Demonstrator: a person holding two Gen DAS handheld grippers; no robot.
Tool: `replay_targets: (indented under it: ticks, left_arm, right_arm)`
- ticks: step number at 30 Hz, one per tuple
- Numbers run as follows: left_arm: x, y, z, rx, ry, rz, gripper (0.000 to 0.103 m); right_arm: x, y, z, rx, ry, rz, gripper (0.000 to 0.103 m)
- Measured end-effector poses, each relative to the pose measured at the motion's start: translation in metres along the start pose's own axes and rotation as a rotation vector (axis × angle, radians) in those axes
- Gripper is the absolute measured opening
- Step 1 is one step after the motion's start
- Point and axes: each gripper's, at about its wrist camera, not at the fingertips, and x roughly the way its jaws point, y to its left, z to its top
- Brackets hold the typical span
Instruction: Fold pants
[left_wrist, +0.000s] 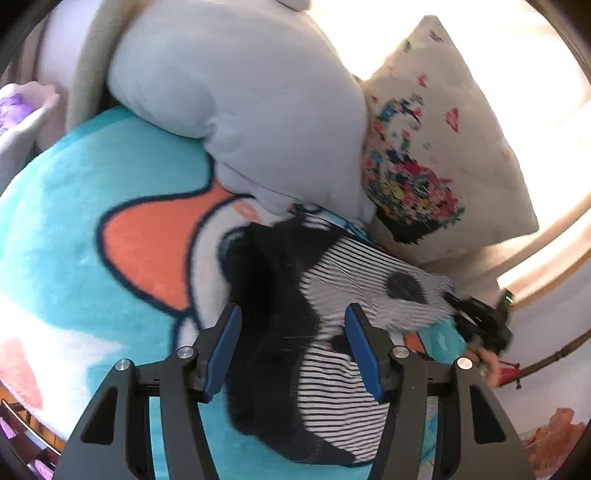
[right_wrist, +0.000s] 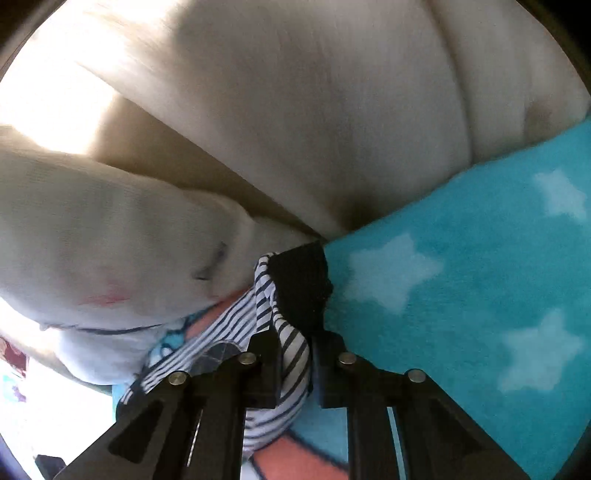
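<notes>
The pants (left_wrist: 332, 280) are black-and-white striped with black panels. They lie crumpled on a turquoise blanket (left_wrist: 92, 177). My left gripper (left_wrist: 293, 332) hovers open over them, its blue pads (left_wrist: 225, 347) wide apart and pressing on nothing. At the right edge of the left wrist view, my right gripper (left_wrist: 480, 325) holds the far end of the pants. In the right wrist view, my right gripper (right_wrist: 291, 343) is shut on a bunch of the striped pants (right_wrist: 266, 314). A black hem (right_wrist: 301, 284) sticks out beyond the fingertips.
A grey pillow (left_wrist: 240, 92) and a white pillow with a colourful print (left_wrist: 443, 147) lean just behind the pants. The beige sofa back (right_wrist: 295, 110) and a white cushion (right_wrist: 110, 240) rise close ahead of the right gripper. The blanket (right_wrist: 461, 258) with white stars spreads to the right.
</notes>
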Motion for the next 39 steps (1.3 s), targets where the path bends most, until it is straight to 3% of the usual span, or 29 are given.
replay_targets:
  ticks: [2,4,6,10,15,17,19,20,21,22,23,24,26,33,35,39]
  left_arm:
    - [0.000,0.009,-0.001,-0.015,-0.014,0.031,0.058]
    - [0.002,0.018,-0.003,-0.040,-0.013,0.043,0.058]
    - [0.005,0.025,-0.008,-0.057,0.006,0.038,0.058]
    - [0.013,0.030,-0.022,-0.045,0.052,0.039,0.061]
    - [0.025,0.014,-0.042,0.017,0.110,-0.056,0.067]
    - [0.029,0.002,-0.050,0.053,0.112,-0.051,0.075]
    - [0.035,-0.009,-0.056,0.090,0.124,-0.010,0.076]
    - [0.038,-0.013,-0.057,0.108,0.129,0.015,0.063]
    - [0.041,-0.016,-0.058,0.139,0.136,0.063,0.020]
    - [0.044,-0.017,-0.059,0.153,0.152,0.095,0.010]
    - [0.042,-0.014,-0.058,0.141,0.155,0.092,0.011]
    - [0.039,-0.010,-0.056,0.130,0.148,0.095,0.011]
    - [0.028,-0.003,-0.050,0.119,0.126,0.114,0.011]
    - [-0.005,0.012,-0.030,0.076,0.080,0.117,0.011]
    - [0.000,0.011,-0.033,0.084,0.104,0.130,0.014]
    - [0.013,0.023,-0.047,0.049,0.147,0.150,0.025]
  right_arm:
    - [-0.022,0.000,-0.005,-0.021,-0.038,-0.050,0.015]
    - [-0.031,-0.007,-0.008,-0.019,-0.044,-0.136,0.024]
    - [-0.034,-0.017,-0.012,-0.007,-0.031,-0.169,0.052]
    - [-0.064,-0.037,-0.035,0.018,-0.057,-0.100,0.059]
    - [-0.095,-0.059,-0.082,-0.004,-0.088,-0.075,0.067]
    - [-0.093,-0.065,-0.097,-0.008,-0.081,-0.068,0.068]
    - [-0.090,-0.067,-0.109,-0.018,-0.066,-0.072,0.068]
    - [-0.086,-0.070,-0.112,-0.025,-0.056,-0.077,0.068]
    - [-0.084,-0.069,-0.117,-0.036,-0.042,-0.086,0.068]
    - [-0.078,-0.069,-0.122,-0.043,-0.029,-0.104,0.068]
    - [-0.076,-0.069,-0.124,-0.045,-0.020,-0.109,0.065]
    - [-0.071,-0.068,-0.128,-0.047,-0.012,-0.114,0.041]
    - [-0.073,-0.070,-0.133,-0.053,0.018,-0.092,0.019]
    - [-0.099,-0.060,-0.147,-0.018,0.017,0.058,0.017]
    - [-0.102,-0.058,-0.152,-0.028,0.006,0.047,0.017]
    - [-0.098,-0.071,-0.161,-0.048,0.001,-0.062,0.017]
